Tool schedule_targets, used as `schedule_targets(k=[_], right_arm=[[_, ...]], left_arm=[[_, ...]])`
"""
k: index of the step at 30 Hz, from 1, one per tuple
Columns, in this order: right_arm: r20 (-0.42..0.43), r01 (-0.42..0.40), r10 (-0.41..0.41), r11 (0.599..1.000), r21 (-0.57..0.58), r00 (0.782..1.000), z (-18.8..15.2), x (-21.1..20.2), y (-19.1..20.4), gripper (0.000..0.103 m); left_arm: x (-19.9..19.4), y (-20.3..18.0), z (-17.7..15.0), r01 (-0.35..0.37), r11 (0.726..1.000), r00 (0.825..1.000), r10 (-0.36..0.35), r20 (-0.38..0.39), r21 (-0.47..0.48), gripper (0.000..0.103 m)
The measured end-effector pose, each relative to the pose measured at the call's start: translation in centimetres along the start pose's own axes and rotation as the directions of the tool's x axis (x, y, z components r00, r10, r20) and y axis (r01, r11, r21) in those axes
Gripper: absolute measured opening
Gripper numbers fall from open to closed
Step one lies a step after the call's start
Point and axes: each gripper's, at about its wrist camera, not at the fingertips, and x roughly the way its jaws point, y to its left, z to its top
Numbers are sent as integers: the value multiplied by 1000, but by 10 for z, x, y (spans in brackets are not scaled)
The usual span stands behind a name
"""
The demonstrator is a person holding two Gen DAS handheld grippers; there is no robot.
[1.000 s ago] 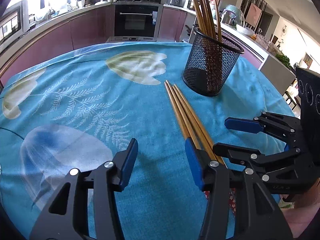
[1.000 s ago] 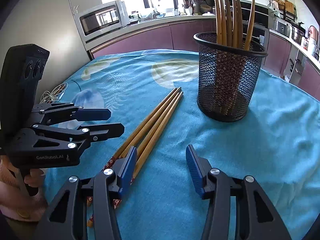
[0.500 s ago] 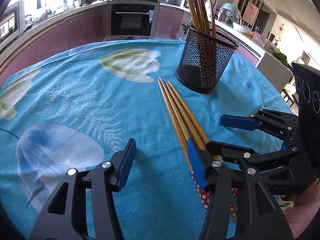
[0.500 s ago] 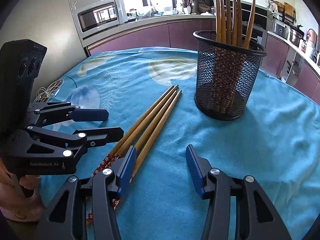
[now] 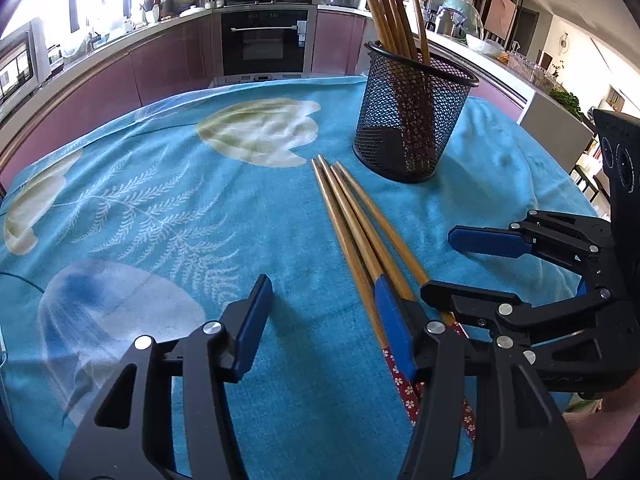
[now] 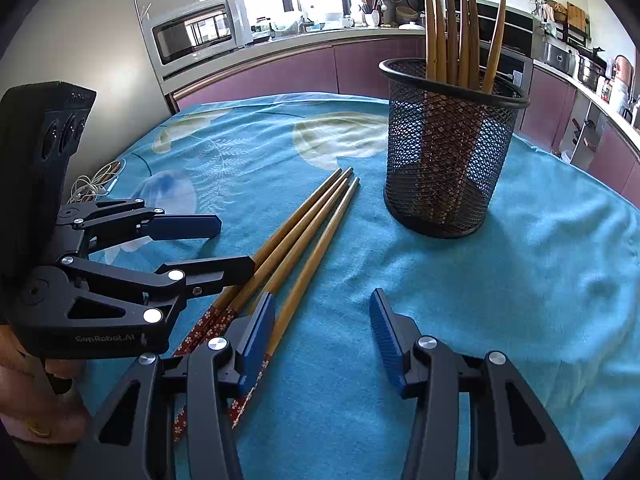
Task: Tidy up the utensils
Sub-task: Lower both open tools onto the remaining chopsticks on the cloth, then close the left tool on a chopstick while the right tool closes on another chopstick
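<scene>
Several wooden chopsticks [image 5: 352, 220] with red flowered handles lie side by side on the blue cloth, tips towards a black mesh holder [image 5: 412, 120] that has several more chopsticks standing in it. My left gripper [image 5: 324, 320] is open, its right finger over the handle ends and only cloth between the pads. My right gripper [image 5: 438, 264] comes in from the right. In the right wrist view the chopsticks [image 6: 304, 240] run under the left finger of my right gripper [image 6: 320, 320]. Its jaws are closing, with only cloth between them. My left gripper [image 6: 236, 244] lies across the handles. The holder [image 6: 448, 160] stands behind.
A blue patterned tablecloth [image 5: 160, 200] covers the round table. A coiled white cord [image 6: 92, 188] lies near its left edge. A hand [image 6: 32, 400] holds the left gripper. Purple kitchen cabinets, an oven [image 5: 264, 40] and a microwave [image 6: 196, 32] ring the table.
The right gripper's jaws have narrowed a little. The left gripper has edged slightly closer to the chopstick handles. The chopsticks and holder have not moved.
</scene>
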Motion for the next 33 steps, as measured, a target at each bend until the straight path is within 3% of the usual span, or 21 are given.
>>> schedule_targets(k=[4,15,23,27,33], right_arm=[[-5,10,-10,1000,5,1000,0,0,-2,38],[-19,37,-37,999,-18,999,10,8,-1,32],[-19,53,-53,998,-25,998,18,16,0,26],[-20,38,-38,999,-11,999,20,17,-3,12],[-15,4,-3,1000,30,1000,18,15,-11,7]], left_arm=[[-1,2,2,-12,1000,1000,12,-5,3,42],[9,2,13,-6,1000,1000,6,-20,4,40],[20,0,24,-37,999,999,38,-19,9,29],[23,0,27,-45,999,999,45,-18,1,19],[23,3,27,-30,999,999,29,-18,-32,11]])
